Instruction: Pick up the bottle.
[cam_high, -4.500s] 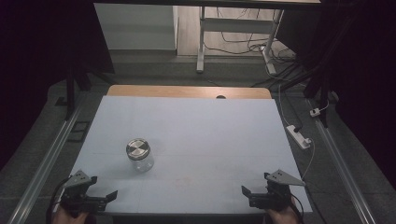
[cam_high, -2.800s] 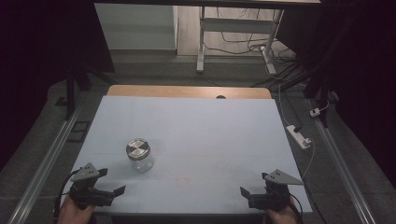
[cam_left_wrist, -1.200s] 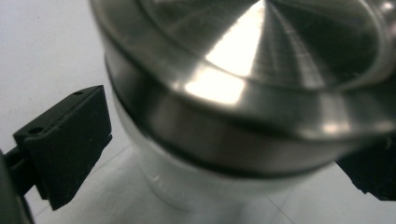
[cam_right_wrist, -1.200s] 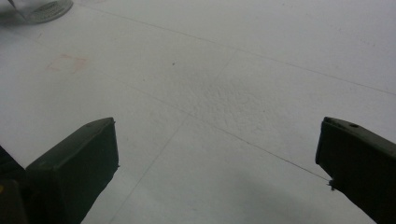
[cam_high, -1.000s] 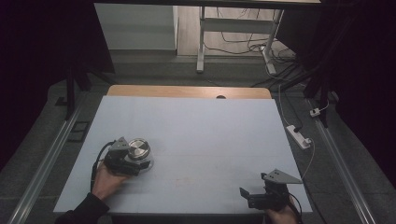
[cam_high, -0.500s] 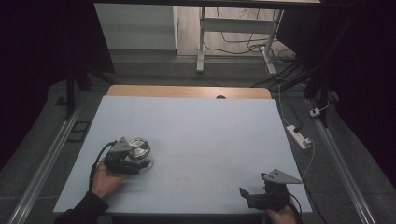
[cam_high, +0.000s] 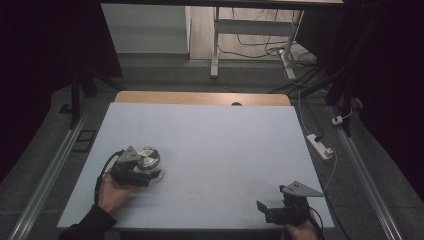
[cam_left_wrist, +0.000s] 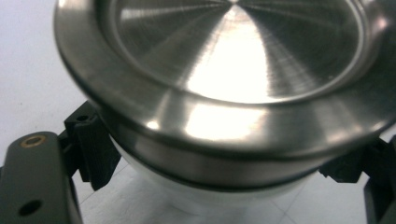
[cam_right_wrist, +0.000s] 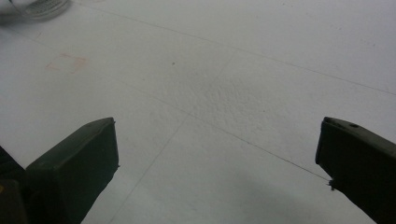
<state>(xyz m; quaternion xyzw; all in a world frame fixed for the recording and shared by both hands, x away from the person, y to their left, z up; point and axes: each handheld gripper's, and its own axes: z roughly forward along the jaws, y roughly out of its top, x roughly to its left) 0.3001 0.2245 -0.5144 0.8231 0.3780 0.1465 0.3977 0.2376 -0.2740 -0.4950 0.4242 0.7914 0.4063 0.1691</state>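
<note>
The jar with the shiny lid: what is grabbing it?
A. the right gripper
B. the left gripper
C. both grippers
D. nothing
B: the left gripper has its black jaws closed on either side of the jar just under its metal lid, while the right gripper stays open near the table edge.

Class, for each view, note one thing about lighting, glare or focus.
High view: dark surroundings, evenly lit table. Left gripper view: bright glare streaks on the jar's metal lid, its near rim soft. Right gripper view: dim; the right claw looks blurred against the mat.
</note>
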